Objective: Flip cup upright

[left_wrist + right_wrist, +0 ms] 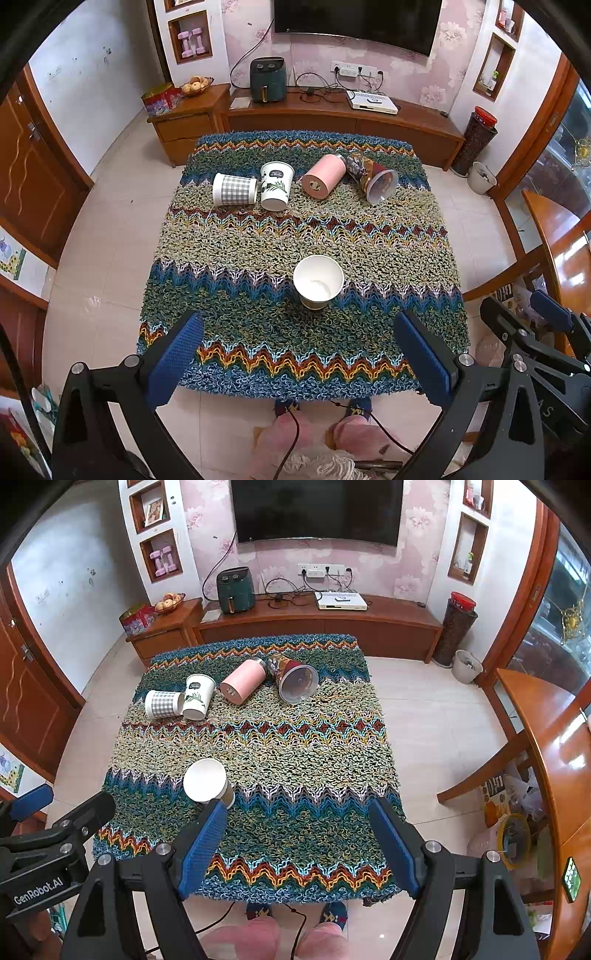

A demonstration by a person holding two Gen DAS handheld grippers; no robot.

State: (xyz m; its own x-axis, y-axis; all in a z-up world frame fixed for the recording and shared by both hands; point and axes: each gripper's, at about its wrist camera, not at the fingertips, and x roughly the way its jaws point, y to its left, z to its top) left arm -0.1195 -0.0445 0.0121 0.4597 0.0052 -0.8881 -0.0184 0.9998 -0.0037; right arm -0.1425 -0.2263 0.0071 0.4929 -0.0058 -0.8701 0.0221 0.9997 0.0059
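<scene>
Paper cup (318, 281) standing mouth-up near the middle of the knitted cover on the counter (236, 332), clear of both tools. Left hand-held gripper (299, 363) and right hand-held gripper (299, 843) both spread wide, empty, held back at the near edge. Judged complete for this cup; gingham cup (234, 189), pink tumbler (324, 176) and patterned cup (373, 177) lying on their sides at the far end, not yet righted.

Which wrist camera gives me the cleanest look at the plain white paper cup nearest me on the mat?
The left wrist view: the white paper cup sits centred between the open fingers, mouth fully visible, nothing covering it. In the right wrist view the same cup lies off to the left, its base partly hidden behind one blue fingertip.
</scene>
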